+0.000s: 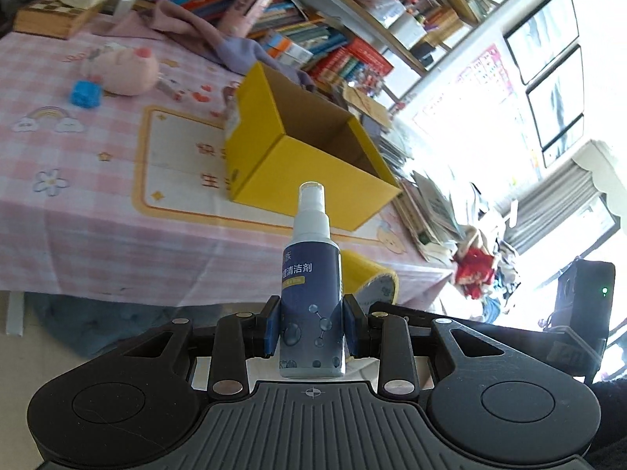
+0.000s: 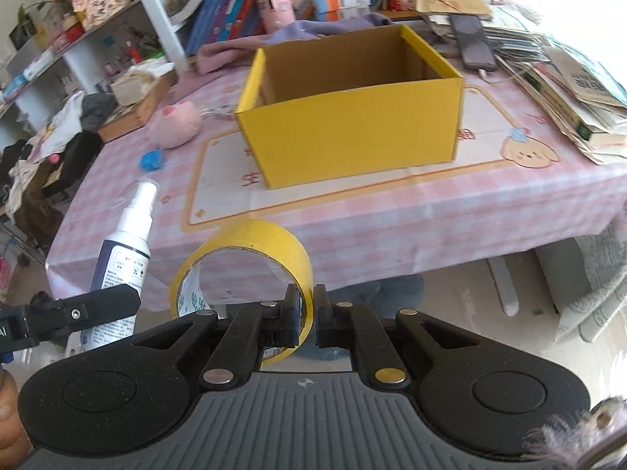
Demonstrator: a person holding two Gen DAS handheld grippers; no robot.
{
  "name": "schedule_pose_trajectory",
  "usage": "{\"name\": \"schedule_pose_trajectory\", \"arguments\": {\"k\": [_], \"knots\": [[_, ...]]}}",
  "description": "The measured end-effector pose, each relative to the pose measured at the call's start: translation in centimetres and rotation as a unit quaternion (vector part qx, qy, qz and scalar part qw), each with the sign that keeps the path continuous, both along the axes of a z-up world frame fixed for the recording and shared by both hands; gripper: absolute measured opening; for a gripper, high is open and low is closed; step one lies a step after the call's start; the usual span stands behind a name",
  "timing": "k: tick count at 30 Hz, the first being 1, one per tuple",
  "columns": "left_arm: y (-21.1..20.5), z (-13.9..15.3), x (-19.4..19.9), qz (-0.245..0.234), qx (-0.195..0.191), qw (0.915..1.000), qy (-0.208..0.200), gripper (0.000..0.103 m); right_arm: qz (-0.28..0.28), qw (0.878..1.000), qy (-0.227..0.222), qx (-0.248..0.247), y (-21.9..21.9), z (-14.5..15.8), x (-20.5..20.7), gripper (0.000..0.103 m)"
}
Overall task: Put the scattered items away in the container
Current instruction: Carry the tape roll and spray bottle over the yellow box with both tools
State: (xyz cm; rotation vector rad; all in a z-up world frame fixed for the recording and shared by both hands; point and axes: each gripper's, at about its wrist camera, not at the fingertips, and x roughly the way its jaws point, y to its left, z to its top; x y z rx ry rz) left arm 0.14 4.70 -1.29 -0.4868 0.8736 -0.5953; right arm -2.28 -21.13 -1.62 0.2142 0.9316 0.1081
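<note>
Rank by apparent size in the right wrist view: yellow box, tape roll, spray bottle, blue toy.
1. yellow box
2. tape roll and spray bottle: similar, both enlarged by nearness
3. blue toy

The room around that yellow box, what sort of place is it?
Probably a lived-in home study or bedroom: packed bookshelves behind the table, a pink checked tablecloth with cartoon prints, a pink plush toy, and clothes heaped at the side.

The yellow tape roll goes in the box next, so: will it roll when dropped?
Probably: the yellow tape roll is a round hoop, so landing on edge it could roll. It looks stiff, keeping its shape pinched by the right hand-held gripper.
</note>
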Motion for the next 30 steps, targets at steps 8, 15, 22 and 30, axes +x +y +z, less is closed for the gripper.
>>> {"name": "schedule_pose_trajectory", "arguments": {"k": [8,15,22,30], "knots": [[-3.3,-0.5,1.6,-0.036,-0.006,0.9993,0.011,0.030,-0.032,0.999,0.009,-0.003,-3.2,-0.2,-0.3,0.006],[-6.9,-0.6,3.4,-0.080,-0.001,0.9967,0.015,0.030,-0.076,0.997,0.005,0.008,-6.7,-0.4,0.0,0.006],[-8.7,0.0,5.5,-0.092,-0.001,0.9957,0.014,0.030,-0.086,0.996,0.001,0.027,-8.9,-0.6,1.6,0.006],[-9.5,3.2,9.8,-0.078,-0.034,0.9960,-0.028,0.030,-0.104,0.992,-0.065,0.041,-11.6,2.9,5.9,0.006]]}}
